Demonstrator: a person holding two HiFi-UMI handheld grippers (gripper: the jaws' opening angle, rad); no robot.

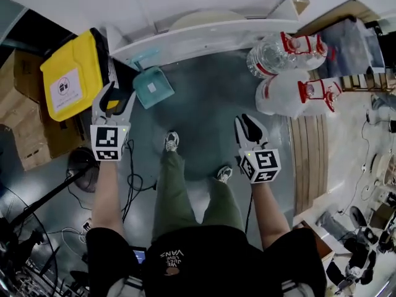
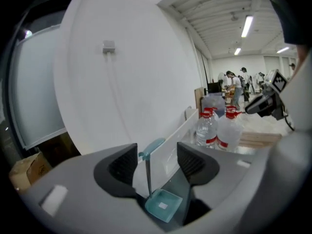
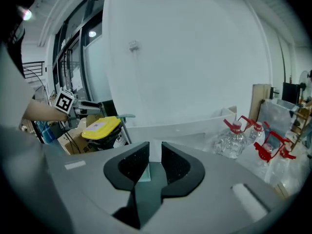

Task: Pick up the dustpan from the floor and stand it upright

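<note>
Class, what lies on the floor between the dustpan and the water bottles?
Nothing: the head view shows only bare grey floor between the dustpan and the bottles; a white board runs behind it.

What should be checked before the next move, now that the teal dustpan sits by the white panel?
1. Dustpan stands upright, handle up: ok.
2. Left gripper is clear of the dustpan, jaws wide apart with nothing between the pads: ok.
3. Right gripper is empty, jaws narrowly apart: ok.
4. Handle leans on the white panel for support: cannot tell.
5. Water bottles stand apart from the dustpan: ok.
</note>
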